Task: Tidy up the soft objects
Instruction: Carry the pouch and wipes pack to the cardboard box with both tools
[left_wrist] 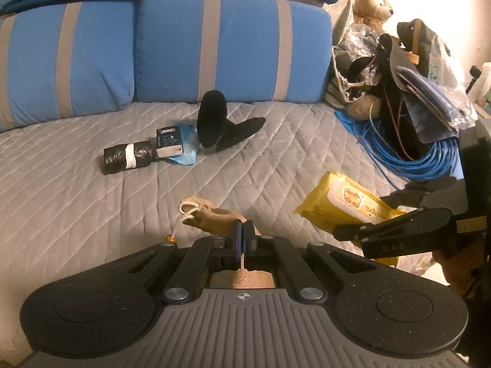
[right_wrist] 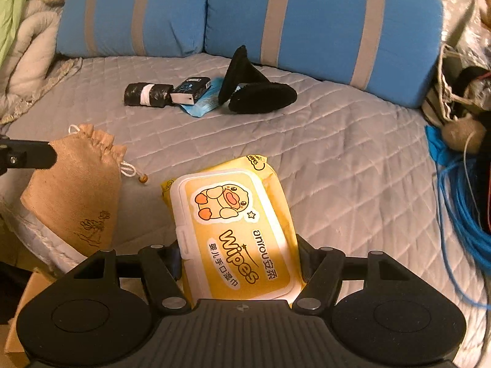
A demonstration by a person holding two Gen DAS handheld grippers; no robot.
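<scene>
A: Left gripper [left_wrist: 244, 230], jaws?
B: Pressed together on the tan cloth of the drawstring pouch [left_wrist: 214, 219]. The pouch hangs from that pinch above the bed [left_wrist: 92, 190]; its white cord and bead dangle at about 9 o'clock from the jaws.

A: Right gripper [right_wrist: 237, 254]?
B: Jaws wide, clamped on both long edges of the yellow wipes pack [right_wrist: 233, 224]. Duck label up, the far end of the pack sticking out toward 12 o'clock. In the left wrist view the pack is clear of the quilt.

A: The two relative to each other?
B: From the right wrist view, the pouch is at 9 to 10 o'clock of the pack, near but apart.

A: Farther out on the bed?
B: At 12 o'clock, well apart from both grippers, a cluster: black roll [right_wrist: 147, 94] with a white band, small dark box [right_wrist: 190, 90] on a blue packet [right_wrist: 205, 101], and a black fuzzy item [right_wrist: 257, 90]; whether it is a slipper or a mitt, cannot tell. Behind them, two blue pillows [right_wrist: 322, 21] with grey stripes.

A: Edges?
B: At 3 o'clock, a coil of blue cable [left_wrist: 429, 159] and a heap of bags, with a teddy bear [left_wrist: 371, 3] above it.
</scene>
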